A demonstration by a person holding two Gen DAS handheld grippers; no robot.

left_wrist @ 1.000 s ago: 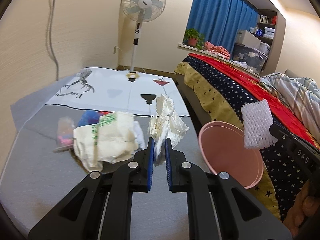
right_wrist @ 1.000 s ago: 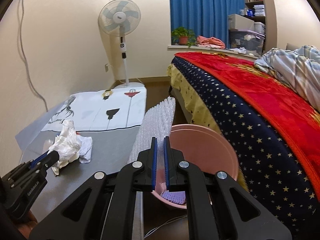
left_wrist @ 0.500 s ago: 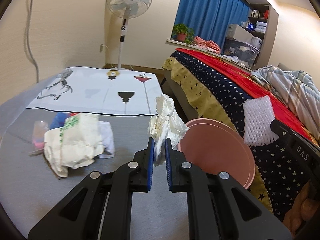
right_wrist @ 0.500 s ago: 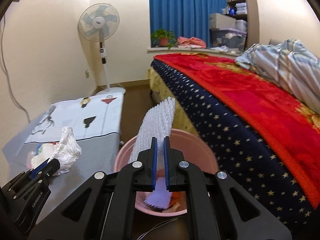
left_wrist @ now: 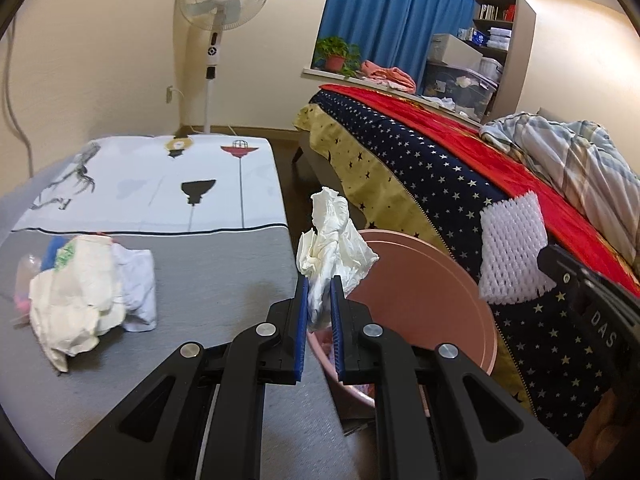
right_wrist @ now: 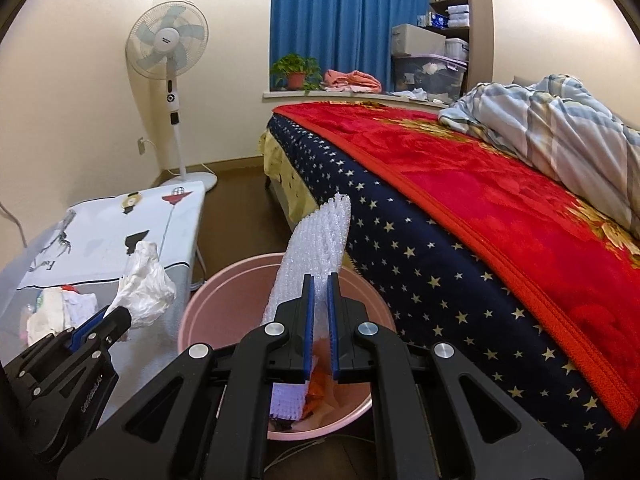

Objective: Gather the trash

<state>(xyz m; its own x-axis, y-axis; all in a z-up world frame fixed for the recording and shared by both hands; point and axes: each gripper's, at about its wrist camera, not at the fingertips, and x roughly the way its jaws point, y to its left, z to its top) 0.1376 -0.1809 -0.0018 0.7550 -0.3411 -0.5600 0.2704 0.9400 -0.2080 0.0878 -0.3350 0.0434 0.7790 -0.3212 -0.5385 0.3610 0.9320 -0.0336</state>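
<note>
Bedroom; only right view shows bin (right_wrist: 224, 280) contents.

Pink bin (right_wrist: 224, 292), white crumpled tissue (left_wrist: 332, 240), white foam net (right_wrist: 316, 240) — bed cover (right_wrist: 400, 248) is navy with stars, blanket (right_wrist: 500, 208) bright red, curtains (right_wrist: 340, 20) blue.

bin (left_wrist: 472, 300): your left gripper's (left_wrist: 319, 312) fingers cover its near rim | bin contents (right_wrist: 320, 392): mostly behind your right gripper (right_wrist: 318, 308), too jumbled to name | foam net (right_wrist: 316, 248): lower part hidden by those fingers | trash pile (left_wrist: 80, 292): items underneath covered, blurred
</note>
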